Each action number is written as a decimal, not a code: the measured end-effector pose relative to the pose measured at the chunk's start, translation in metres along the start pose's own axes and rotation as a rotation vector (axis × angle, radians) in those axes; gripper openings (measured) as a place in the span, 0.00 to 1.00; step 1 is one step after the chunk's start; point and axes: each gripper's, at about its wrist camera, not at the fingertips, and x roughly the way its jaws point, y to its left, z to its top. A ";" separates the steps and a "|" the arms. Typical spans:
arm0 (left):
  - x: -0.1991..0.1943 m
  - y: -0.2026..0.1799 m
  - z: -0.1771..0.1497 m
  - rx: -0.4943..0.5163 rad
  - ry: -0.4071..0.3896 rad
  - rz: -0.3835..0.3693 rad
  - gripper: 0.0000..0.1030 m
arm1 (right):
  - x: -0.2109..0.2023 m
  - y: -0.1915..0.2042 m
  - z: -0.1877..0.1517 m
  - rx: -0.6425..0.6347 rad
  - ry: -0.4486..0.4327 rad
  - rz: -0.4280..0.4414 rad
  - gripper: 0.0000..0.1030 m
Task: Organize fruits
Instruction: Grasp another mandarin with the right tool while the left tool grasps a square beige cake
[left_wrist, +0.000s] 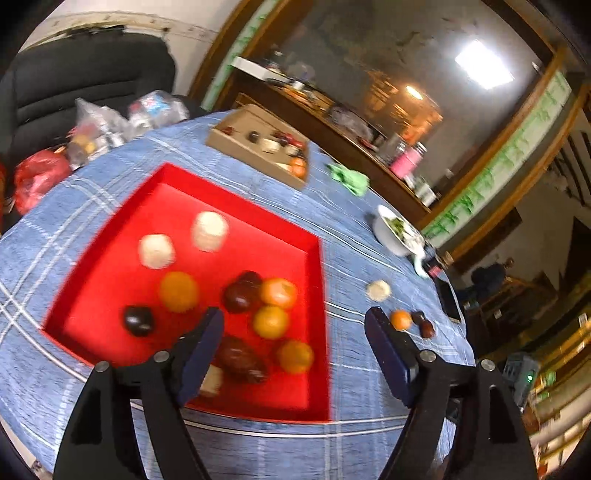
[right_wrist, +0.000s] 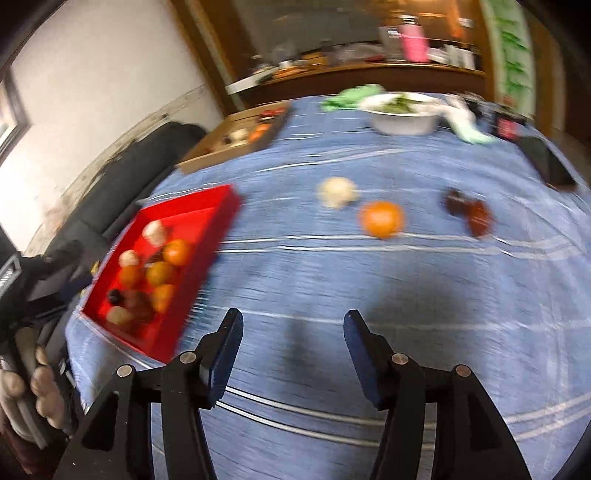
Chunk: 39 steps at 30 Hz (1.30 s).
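Note:
A red tray (left_wrist: 321, 295) on the blue checked tablecloth holds several oranges, dark red fruits and pale round fruits. It also shows at the left in the right wrist view (right_wrist: 207, 243). My left gripper (left_wrist: 295, 321) is open and empty over the tray's near right corner. On the cloth to the right lie a pale fruit (right_wrist: 338, 191), an orange (right_wrist: 382, 218) and two dark red fruits (right_wrist: 471, 213); these also show in the left wrist view, the orange (left_wrist: 400, 319) among them. My right gripper (right_wrist: 293, 325) is open and empty above bare cloth in front of them.
A cardboard box (left_wrist: 258, 147) with small items stands at the table's far side. A white bowl of greens (right_wrist: 400, 114), a green cloth (right_wrist: 351, 96) and a dark phone (left_wrist: 448, 299) lie near the far right edge. Plastic bags (left_wrist: 107, 125) and a black chair sit at the left.

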 end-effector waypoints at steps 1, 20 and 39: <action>0.003 -0.006 -0.002 0.009 0.011 -0.008 0.75 | -0.003 -0.010 -0.002 0.013 -0.003 -0.012 0.59; 0.065 -0.085 -0.007 0.167 0.099 0.030 0.75 | 0.033 -0.059 0.055 -0.003 -0.006 -0.086 0.59; 0.217 -0.124 0.031 0.159 0.252 0.028 0.75 | 0.082 -0.056 0.075 -0.075 0.005 -0.091 0.37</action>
